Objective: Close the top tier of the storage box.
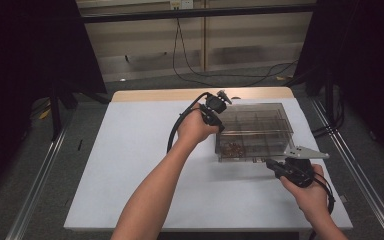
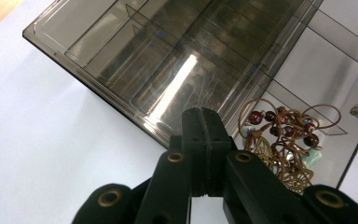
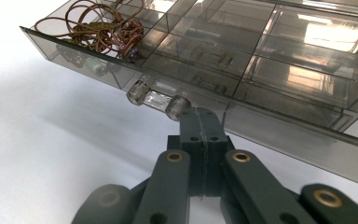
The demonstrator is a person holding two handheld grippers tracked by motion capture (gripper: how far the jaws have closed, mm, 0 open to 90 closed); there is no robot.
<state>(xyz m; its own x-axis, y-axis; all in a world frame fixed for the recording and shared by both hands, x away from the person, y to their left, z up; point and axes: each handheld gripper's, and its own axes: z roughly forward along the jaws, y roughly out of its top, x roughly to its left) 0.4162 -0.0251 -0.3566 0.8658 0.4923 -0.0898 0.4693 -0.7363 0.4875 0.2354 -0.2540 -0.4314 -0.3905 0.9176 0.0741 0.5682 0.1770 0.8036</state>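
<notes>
A smoky clear organizer box (image 1: 255,120) stands right of centre on the white table. Its drawer (image 1: 240,151) is pulled out toward me, and brown cord and bead jewellery (image 1: 231,148) lies in the drawer's left front compartment. My left gripper (image 1: 220,125) is shut with nothing in it, its tip at the left edge of the box top (image 2: 158,51), beside the jewellery (image 2: 284,135). My right gripper (image 1: 271,164) is shut and empty at the drawer front (image 3: 261,60). Its tip (image 3: 204,114) sits just right of the clear handle (image 3: 157,99); the jewellery (image 3: 100,28) lies farther left.
The white table top (image 1: 130,165) stretches wide to the left and front of the box, with a wooden strip (image 1: 155,95) along its far edge. Cables hang behind the table. Dark curtains and floor rails flank both sides.
</notes>
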